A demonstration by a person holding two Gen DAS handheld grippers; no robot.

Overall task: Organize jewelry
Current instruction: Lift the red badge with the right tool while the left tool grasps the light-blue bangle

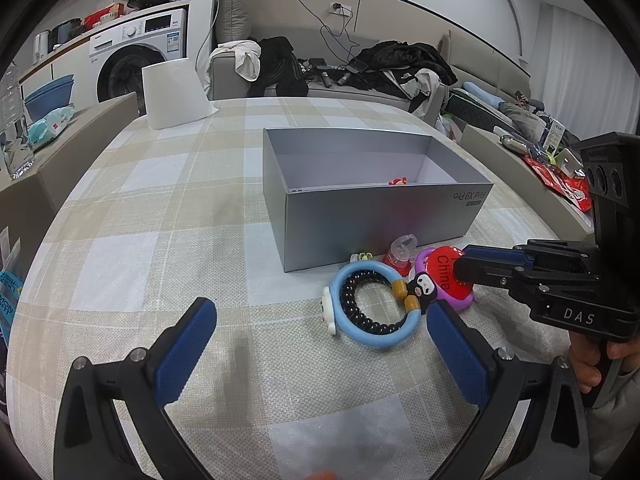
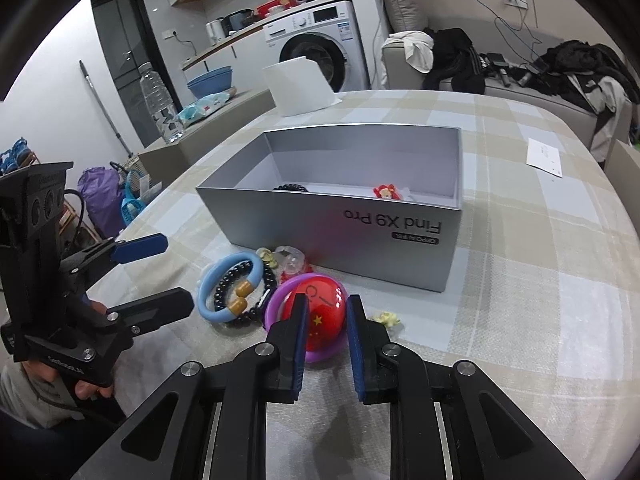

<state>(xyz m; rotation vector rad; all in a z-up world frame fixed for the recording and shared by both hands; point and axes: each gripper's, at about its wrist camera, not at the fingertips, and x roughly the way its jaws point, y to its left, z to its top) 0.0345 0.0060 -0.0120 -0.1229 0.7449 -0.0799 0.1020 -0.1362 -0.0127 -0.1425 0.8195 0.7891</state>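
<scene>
- Gripping: right gripper (image 2: 326, 316) jaws narrowed around the red domed badge (image 2: 322, 316) in its purple ring (image 2: 276, 300); pad contact unclear.
- Badge sits on the table (image 2: 520, 280), just before the grey box's (image 2: 340, 240) near wall.
- Looks light, rigid, glossy, likely slippery; pinch across the rim.
- Left gripper (image 1: 320, 352) wide open, empty.

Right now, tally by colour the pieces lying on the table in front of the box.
Blue ring: 1
Black bracelet: 1
Purple ring: 1
Red badge: 1
Clear-and-red piece: 1
Small yellowish pieces: 2
Total: 7
</scene>
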